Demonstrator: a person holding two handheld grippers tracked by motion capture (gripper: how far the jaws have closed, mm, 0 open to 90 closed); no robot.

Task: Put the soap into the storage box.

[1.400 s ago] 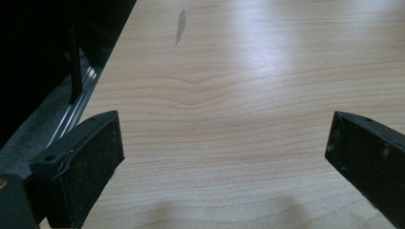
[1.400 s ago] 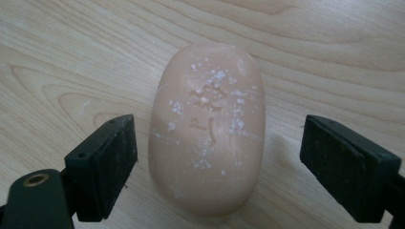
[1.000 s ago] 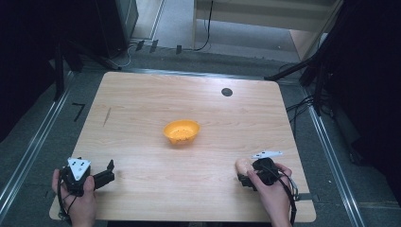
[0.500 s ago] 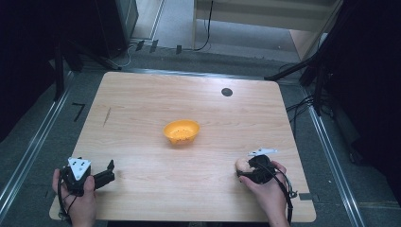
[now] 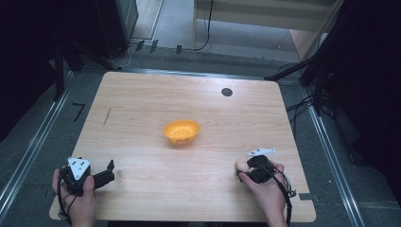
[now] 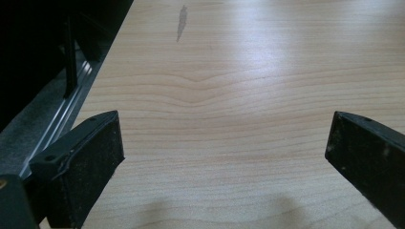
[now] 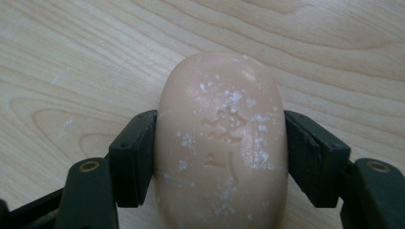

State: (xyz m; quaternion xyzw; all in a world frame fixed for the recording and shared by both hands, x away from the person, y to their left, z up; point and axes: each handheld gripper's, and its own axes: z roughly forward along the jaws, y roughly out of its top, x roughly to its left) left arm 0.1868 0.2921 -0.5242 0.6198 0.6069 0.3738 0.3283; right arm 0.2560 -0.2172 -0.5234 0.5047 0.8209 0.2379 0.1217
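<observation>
A: Soap bar (image 7: 222,143), pale pink and dusted with white flecks, lies on the desk (image 5: 142,123) near its right front corner, well apart from the orange bowl (image 5: 181,131) at the centre.

B: The right gripper (image 7: 222,157) has just been closing; its jaws now press the bar's two long flanks.

A: It looks stiff, light and likely slippery, so the grip across the middle seems safest.

B: The left gripper (image 6: 224,148), near the left front corner, stands wide apart, holding nothing.
</observation>
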